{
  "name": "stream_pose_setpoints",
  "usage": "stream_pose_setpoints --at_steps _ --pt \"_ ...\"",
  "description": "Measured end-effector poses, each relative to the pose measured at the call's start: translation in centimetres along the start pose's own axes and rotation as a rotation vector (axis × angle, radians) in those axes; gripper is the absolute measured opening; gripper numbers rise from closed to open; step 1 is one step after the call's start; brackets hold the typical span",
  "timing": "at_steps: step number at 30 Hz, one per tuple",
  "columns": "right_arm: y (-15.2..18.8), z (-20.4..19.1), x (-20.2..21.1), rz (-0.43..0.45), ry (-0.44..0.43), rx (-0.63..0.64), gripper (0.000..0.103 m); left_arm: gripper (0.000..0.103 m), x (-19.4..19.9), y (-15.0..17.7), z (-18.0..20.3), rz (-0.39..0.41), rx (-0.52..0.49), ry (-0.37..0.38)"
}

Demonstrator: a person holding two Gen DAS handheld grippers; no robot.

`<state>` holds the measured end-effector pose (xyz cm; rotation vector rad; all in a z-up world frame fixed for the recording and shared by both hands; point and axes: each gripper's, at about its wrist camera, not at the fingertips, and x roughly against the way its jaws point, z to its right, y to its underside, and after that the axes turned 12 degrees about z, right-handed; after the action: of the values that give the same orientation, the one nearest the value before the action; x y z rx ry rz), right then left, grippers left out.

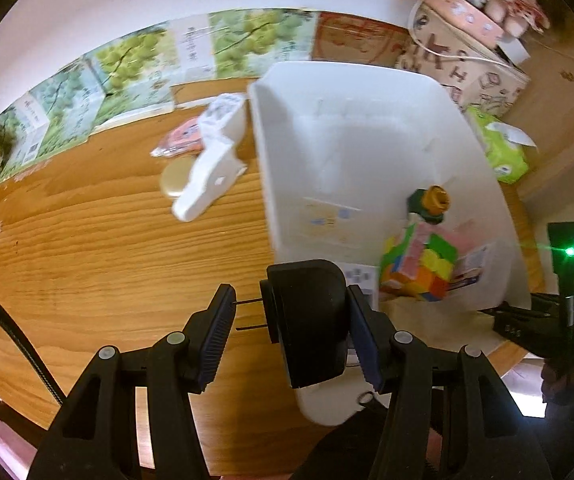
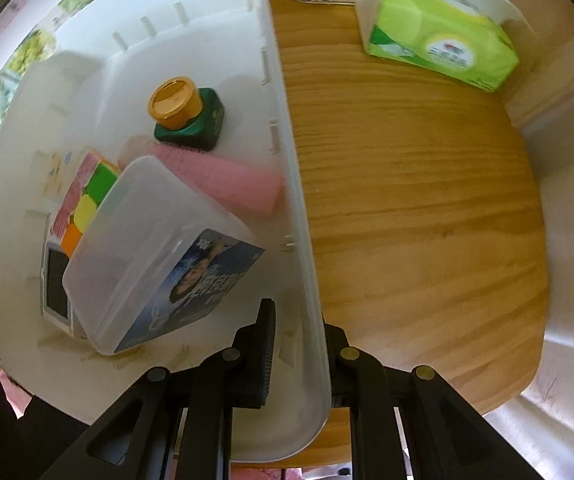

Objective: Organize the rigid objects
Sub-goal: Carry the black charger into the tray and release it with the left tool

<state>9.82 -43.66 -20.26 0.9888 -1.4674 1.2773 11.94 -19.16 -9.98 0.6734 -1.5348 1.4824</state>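
Observation:
My left gripper (image 1: 291,320) stands at the near left edge of the white bin (image 1: 283,160), with a black plug adapter (image 1: 311,320) between its fingers, resting against the right finger; a gap shows at the left finger. My right gripper (image 2: 299,352) is shut on the bin's right wall (image 2: 287,184). Inside the bin lie a colour cube (image 2: 87,204), a green bottle with a gold cap (image 2: 183,116), a pink roll (image 2: 227,180) and a clear plastic box (image 2: 155,252). On the table to the bin's left lie a white clip-like object (image 1: 211,168), a round gold lid (image 1: 175,178) and a pink packet (image 1: 181,136).
A green tissue pack (image 2: 439,28) lies on the wooden table (image 2: 407,200) right of the bin. Cardboard boxes (image 1: 463,60) and green-printed cartons (image 1: 135,68) stand along the back wall. The table's near edge runs just behind the grippers.

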Motion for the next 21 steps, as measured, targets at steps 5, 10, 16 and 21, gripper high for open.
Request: stream_pose_setpoints --at_steps 5,10,16,21 --pt "-0.2 -1.0 -0.2 -0.002 -0.011 0.079 0.015 0.059 0.0 0.0 2.9 0.020 -0.028 0.029" --pt "0.0 -1.9 -0.2 0.000 -0.030 0.153 0.015 0.060 0.4 -0.1 5.1 0.065 -0.044 0.075" --pt "-0.3 -2.7 0.2 0.002 -0.046 0.221 0.015 0.060 0.6 0.0 6.6 0.080 -0.058 0.096" --pt "-0.2 -3.0 0.4 -0.001 -0.053 0.235 0.015 0.065 0.4 0.2 6.1 0.073 -0.032 0.095"
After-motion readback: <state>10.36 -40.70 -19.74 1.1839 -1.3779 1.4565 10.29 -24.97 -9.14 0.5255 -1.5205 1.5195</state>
